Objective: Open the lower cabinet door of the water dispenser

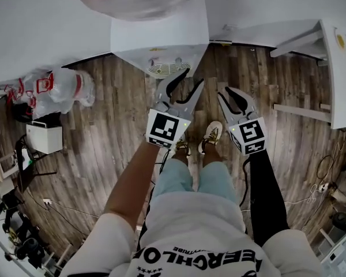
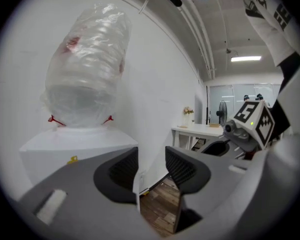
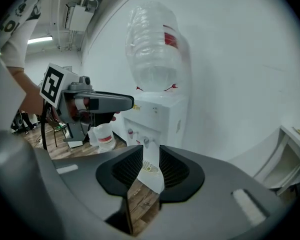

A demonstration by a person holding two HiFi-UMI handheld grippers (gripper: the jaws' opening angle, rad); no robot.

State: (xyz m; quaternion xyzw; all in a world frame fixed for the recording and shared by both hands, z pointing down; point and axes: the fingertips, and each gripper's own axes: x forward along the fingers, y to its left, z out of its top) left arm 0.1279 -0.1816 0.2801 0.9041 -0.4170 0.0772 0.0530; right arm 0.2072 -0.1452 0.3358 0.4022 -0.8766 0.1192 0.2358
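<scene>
The white water dispenser [image 1: 161,39] stands against the wall straight ahead, with its round drip grille [image 1: 166,68] facing me and a wrapped bottle [image 3: 155,49] on top. Its lower cabinet door is hidden from the head view. In the right gripper view, only a white strip of front [image 3: 156,180] shows below the taps [image 3: 140,134]. My left gripper [image 1: 191,78] hovers open just before the grille, nothing between its jaws. My right gripper [image 1: 224,91] hangs to its right, a little farther from the dispenser, also open and empty. In the left gripper view the jaws [image 2: 151,171] point past the dispenser's corner [image 2: 80,144].
Bagged bottles [image 1: 57,91] and a small white box [image 1: 44,137] lie on the wood floor at the left. A white table [image 1: 340,68] with a lower shelf stands at the right. My own feet [image 1: 210,134] are just below the grippers. Cables trail at both lower corners.
</scene>
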